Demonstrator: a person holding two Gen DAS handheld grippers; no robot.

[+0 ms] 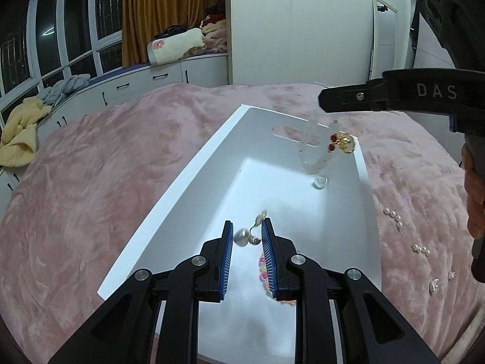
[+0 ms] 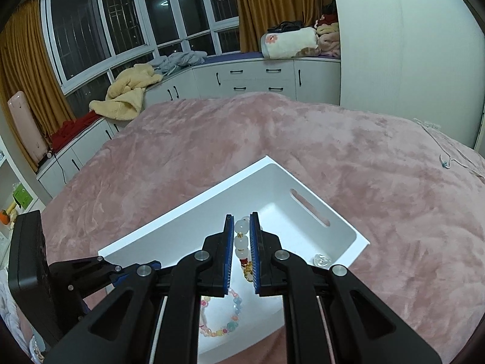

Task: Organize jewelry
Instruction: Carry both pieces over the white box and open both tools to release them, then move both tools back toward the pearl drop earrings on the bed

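A white tray (image 1: 182, 182) lies on the pink bed cover. My right gripper (image 2: 242, 221) is shut on a white bead bracelet (image 2: 241, 244) with red beads and a gold charm, which hangs over the tray's far end (image 1: 315, 148). My left gripper (image 1: 248, 227) is open low over the tray's near end. Between its fingers lie a pearl earring (image 1: 242, 236) and a gold earring (image 1: 256, 238). A coloured bead bracelet (image 2: 230, 323) lies in the tray under the grippers. A small clear piece (image 1: 319, 182) lies in the tray's far part.
Loose pearl pieces (image 1: 394, 220) and small clear pieces (image 1: 434, 285) lie on the pink cover (image 1: 91, 197) right of the tray. White cabinets (image 2: 257, 79) with piled clothes and blankets run along the windows beyond the bed.
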